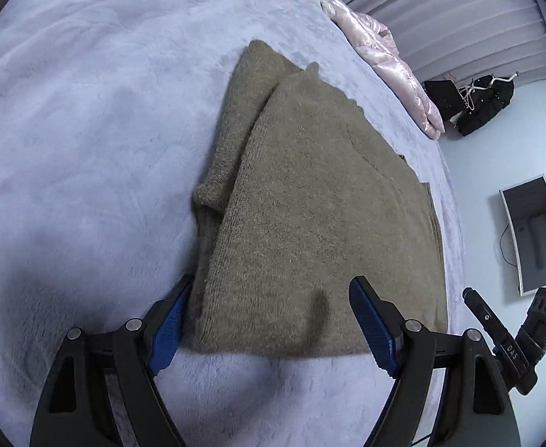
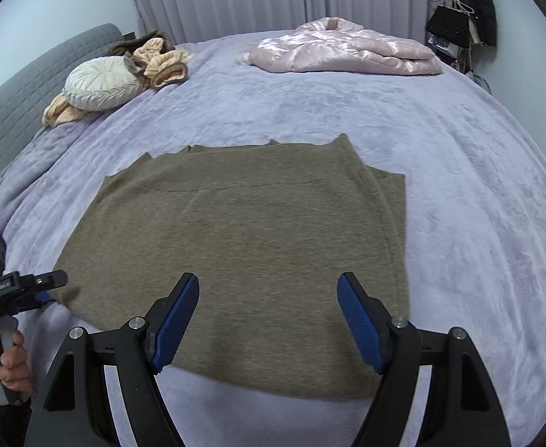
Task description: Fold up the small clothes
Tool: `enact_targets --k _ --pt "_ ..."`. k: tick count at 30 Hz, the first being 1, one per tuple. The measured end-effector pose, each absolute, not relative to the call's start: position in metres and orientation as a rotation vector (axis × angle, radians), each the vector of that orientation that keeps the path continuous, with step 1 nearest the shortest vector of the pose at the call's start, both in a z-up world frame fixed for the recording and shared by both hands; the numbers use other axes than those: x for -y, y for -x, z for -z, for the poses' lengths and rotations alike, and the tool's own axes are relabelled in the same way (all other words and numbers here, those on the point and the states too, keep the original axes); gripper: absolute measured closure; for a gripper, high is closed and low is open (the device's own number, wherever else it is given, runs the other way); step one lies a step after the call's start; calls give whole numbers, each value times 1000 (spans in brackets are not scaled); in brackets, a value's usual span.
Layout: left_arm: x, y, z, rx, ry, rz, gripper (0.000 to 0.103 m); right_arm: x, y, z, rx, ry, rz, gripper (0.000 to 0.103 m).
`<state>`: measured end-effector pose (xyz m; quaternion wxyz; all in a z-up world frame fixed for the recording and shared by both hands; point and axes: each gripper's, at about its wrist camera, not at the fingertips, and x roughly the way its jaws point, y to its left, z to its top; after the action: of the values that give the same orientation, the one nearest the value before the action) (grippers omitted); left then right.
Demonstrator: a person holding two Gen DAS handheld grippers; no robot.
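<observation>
— Olive knit is what fills both my views: the sweater [image 2: 243,246] lies flat on the lilac bed cover [image 2: 459,223], partly folded, with one sleeve [image 1: 232,141] doubled along its side. Where are my grippers against it?

— I have the left gripper [image 1: 269,320] at the sweater's near hem; its jaws stand wide apart, one blue pad [image 1: 167,335] touching the sweater's side edge, the other over the knit. Nothing is pinched.

— And the right one?

— The right gripper [image 2: 269,320] hangs over the sweater's near edge, jaws spread just as wide, holding nothing. From its camera I can see the left gripper beside the sweater's corner, with the hand [image 2: 12,365] wrapped round its handle.

— Anything else near the sweater?

— Beyond its far edge, well apart, a shiny pink jacket [image 2: 347,52] lies on the bed. Off toward the grey headboard [image 2: 19,104] sits a round white cushion [image 2: 101,82] with a peach and brown fleece bundle [image 2: 161,61] touching it. Pale curtains [image 2: 235,0] hang behind.
</observation>
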<state>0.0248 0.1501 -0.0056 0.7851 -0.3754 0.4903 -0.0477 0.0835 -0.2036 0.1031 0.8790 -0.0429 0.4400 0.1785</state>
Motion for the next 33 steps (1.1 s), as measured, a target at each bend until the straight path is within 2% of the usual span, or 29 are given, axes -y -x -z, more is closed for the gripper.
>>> enact_targets --k 7,13,14,15,16,17,22,25,29,33 --pt "-173 -11 18 -963 935 240 21 155 -72 -96 -944 170 -433 23" --pt "-172 -35 19 -957 965 258 21 124 -81 -94 -961 220 -454 23" --pt "-166 -40 15 -959 930 256 28 118 -84 -95 -961 225 -457 23" --pt "-161 -41 11 -952 900 262 44 111 -87 -97 -961 225 -467 23" --pt "-157 -41 11 -958 877 271 83 104 -90 -100 -962 225 -474 23" --pt "-153 -41 15 -969 879 279 86 97 -94 -103 -960 228 -477 23" --pt "-155 -31 24 -905 907 278 86 48 -127 -108 -1008 262 -486 23" --pt "-148 -28 22 -861 833 252 86 -2 -150 -99 -1070 308 -504 23" --pt "-139 -23 18 -845 747 213 86 -70 -171 -75 -1182 388 -520 23" --pt "-143 -24 24 -844 780 232 86 -122 -189 -45 -1253 474 -427 23"
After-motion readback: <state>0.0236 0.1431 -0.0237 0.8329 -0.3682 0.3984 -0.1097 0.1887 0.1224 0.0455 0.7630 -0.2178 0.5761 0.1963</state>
